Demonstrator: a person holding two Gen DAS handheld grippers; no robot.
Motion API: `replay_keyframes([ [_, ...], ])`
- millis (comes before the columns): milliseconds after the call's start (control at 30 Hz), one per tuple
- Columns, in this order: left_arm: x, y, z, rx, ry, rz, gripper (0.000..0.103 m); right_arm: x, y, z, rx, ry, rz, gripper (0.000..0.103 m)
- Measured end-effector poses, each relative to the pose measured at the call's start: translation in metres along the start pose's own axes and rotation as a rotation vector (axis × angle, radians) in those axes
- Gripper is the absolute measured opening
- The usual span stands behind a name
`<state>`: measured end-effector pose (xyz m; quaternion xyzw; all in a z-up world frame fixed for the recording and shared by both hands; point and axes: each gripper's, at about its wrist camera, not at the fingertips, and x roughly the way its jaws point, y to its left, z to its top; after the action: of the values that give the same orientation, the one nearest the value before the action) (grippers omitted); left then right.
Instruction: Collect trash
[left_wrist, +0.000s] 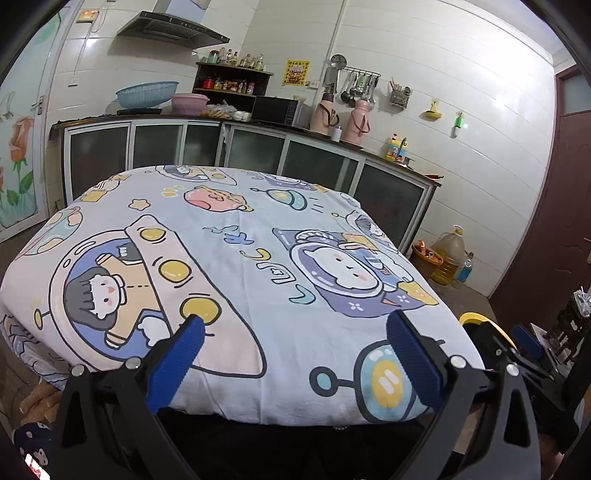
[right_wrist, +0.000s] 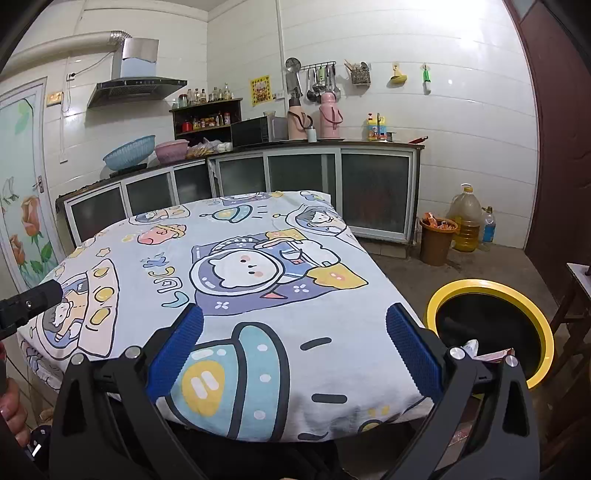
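The table is the landmark, covered by a cartoon cloth. At its near left edge hangs the left gripper, jaws spread wide and holding nothing. At its near right edge hangs the right gripper, jaws likewise spread and empty.

No trash shows on the cloth in either view. The only trash in sight lies right of the table, inside the yellow-rimmed bin on the floor: a pale crumpled scrap and a reddish wrapper, both partly hidden behind the right gripper's finger.

These scraps look light, thin and soft, likely to crumple under a pinch and not fragile. A raised fold or edge would be the place to take one. The wrapper's long axis seems to run roughly left to right across the bin's near side; the scrap's direction cannot be told.
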<state>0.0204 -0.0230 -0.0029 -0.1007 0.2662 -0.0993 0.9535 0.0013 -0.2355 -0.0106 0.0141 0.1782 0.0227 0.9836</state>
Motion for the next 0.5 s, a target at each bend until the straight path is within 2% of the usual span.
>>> replay_keyframes([
  [500,-0.0022,-0.0092,0.0017,0.033,-0.002,0.002,0.095,0.0026,0.0018,-0.0014,0.002,0.007,0.0,0.095],
])
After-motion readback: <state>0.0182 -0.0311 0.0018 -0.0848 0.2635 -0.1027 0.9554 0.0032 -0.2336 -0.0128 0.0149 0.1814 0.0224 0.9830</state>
